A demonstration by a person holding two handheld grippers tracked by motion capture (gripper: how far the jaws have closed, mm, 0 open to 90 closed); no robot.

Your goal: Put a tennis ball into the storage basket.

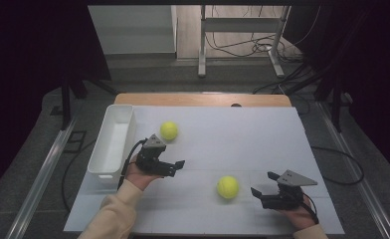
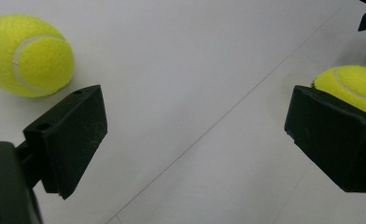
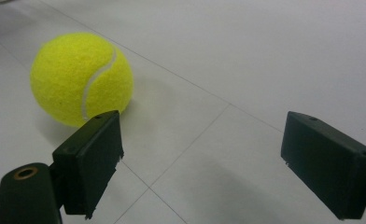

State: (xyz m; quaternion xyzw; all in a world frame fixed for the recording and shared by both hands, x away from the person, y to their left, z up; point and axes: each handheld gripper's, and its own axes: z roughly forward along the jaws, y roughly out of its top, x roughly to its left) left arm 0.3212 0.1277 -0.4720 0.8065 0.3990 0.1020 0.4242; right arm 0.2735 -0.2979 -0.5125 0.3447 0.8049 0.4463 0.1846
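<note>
Near ball (image 1: 228, 186): we see it on the table (image 1: 262, 144), just left of our right gripper (image 1: 263, 184), well apart from the white bin (image 1: 114, 137).
Far ball (image 1: 168, 130): just beyond our left gripper (image 1: 175, 166), near the bin.
Look: yellow-green felt, pale curved seams.
Jaws: both pairs spread apart, holding nothing.

Fuzzy felt tennis balls (image 1: 227, 187) (white rubbery seams), matt black plastic jaws, smooth matt white table (image 1: 243, 144).
</note>
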